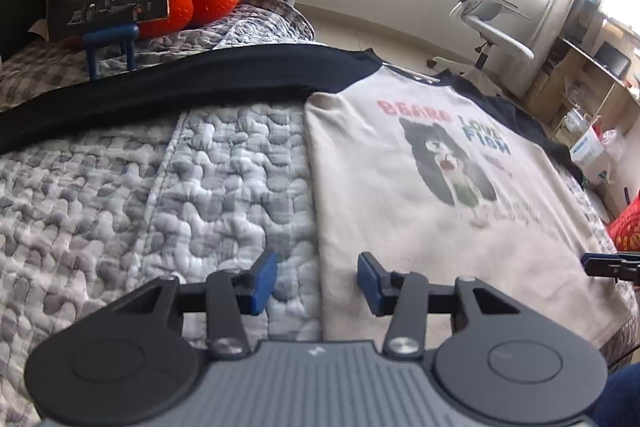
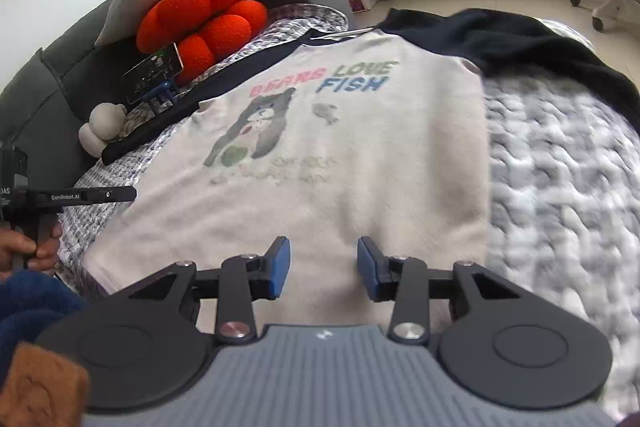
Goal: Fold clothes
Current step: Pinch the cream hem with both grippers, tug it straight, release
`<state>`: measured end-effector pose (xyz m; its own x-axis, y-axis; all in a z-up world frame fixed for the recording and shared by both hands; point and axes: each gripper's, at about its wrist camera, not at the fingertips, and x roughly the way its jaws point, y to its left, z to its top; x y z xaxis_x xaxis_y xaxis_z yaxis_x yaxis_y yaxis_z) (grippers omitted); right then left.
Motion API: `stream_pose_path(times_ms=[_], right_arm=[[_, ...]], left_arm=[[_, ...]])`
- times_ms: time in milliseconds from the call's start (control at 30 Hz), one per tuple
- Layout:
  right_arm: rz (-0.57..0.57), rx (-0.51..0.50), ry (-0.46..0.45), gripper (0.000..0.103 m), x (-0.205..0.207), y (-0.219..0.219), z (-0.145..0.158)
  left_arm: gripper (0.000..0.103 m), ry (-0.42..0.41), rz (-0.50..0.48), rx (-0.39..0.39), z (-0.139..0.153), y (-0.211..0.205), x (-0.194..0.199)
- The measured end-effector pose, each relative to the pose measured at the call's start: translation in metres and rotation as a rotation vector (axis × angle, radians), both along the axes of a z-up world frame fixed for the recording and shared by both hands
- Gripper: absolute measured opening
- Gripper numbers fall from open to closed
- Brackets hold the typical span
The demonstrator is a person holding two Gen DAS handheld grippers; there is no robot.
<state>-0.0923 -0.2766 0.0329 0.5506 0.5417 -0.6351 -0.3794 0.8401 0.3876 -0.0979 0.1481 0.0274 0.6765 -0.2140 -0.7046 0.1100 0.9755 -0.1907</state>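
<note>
Both tongs, left tongs (image 1: 317, 283) and right tongs (image 2: 323, 267), partly open, empty, above shirt (image 2: 320, 163) hem on bed (image 1: 160, 187). Pinch hem corners evenly, fold toward collar.

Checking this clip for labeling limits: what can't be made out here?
- Shirt hem: hidden behind the right tongs in the right wrist view.
- Small print under the bear: blurred in both views.
- Phone screen: too small to read, left wrist view.
- Right sleeve's cuff: cut off, right wrist view.

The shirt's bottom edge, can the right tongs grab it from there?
Probably yes. The right tongs hang open just above the shirt near its bottom edge, and nothing lies between them.
</note>
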Motion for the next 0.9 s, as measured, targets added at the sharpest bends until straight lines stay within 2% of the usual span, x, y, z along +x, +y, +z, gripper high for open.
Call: stream_pose_path(times_ms=[67,333,433,567,600,667,867,900], right_arm=[[-0.009,0.015,-0.010,0.042,-0.017,-0.013,-0.001],[-0.007,0.015,-0.035,0.039,-0.070,-0.034,-0.004],[-0.012,0.008,-0.061,0.038,-0.083,-0.041,0.001],[-0.081,0.044,-0.089,0.040,-0.086,-0.058,0.004],[-0.099,0.053,-0.095,0.040,-0.087,-0.062,0.005],[-0.122,0.066,-0.094,0.041,-0.087,-0.068,0.003],[-0.121,0.180,-0.029,0.039,-0.083,-0.071,-0.014],[-0.134,0.184,-0.014,0.037,-0.081,-0.069,-0.018]], left_arm=[[0.046,-0.009,-0.001,0.037,-0.001,-0.005,-0.008],[0.046,0.040,0.040,0.072,0.002,-0.009,-0.022],[0.046,0.053,0.058,0.044,0.007,-0.008,-0.028],[0.043,0.064,0.079,-0.002,0.010,-0.003,-0.040],[0.041,0.068,0.082,-0.003,0.009,-0.003,-0.043],[0.019,0.070,0.085,0.003,0.008,-0.002,-0.049],[0.017,0.089,0.068,-0.090,0.000,0.001,-0.051],[0.017,0.086,0.072,-0.096,-0.001,0.001,-0.050]])
